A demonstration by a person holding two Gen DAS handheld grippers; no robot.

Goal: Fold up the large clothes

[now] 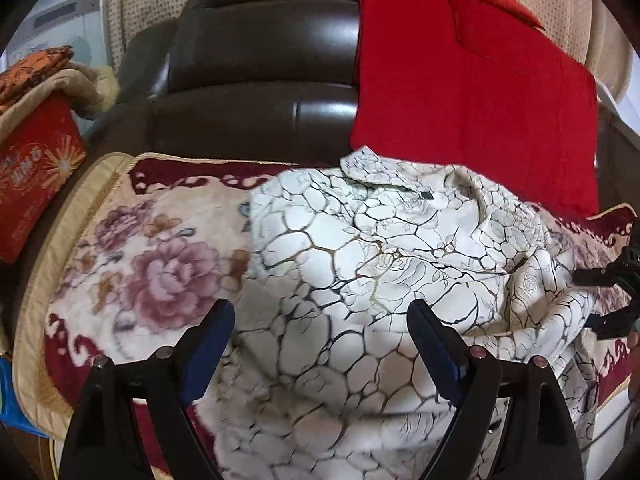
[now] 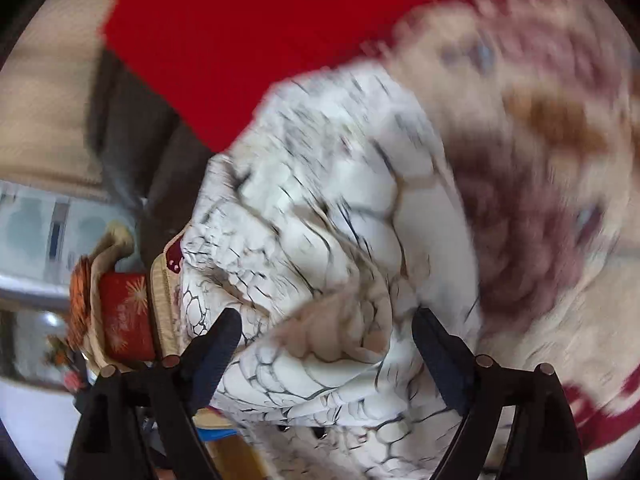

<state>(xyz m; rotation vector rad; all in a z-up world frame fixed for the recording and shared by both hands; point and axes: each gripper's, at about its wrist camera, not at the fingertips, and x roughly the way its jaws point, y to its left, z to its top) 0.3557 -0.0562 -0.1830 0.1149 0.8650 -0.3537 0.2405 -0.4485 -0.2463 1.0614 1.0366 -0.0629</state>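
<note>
A white garment printed with dark crackle lines and roses lies crumpled on a floral blanket over a sofa seat. My left gripper hovers open just above the garment's near left part, nothing between its fingers. At the garment's right edge my right gripper comes in from the side. In the right wrist view, which is blurred, the right gripper stands wide with a bulging fold of the garment between its fingers; I see no pad pressing on it.
A brown leather sofa back rises behind the blanket. A red quilted cloth leans on it at the right, touching the garment's far edge. A red embroidered pillow and stacked textiles sit at the left end.
</note>
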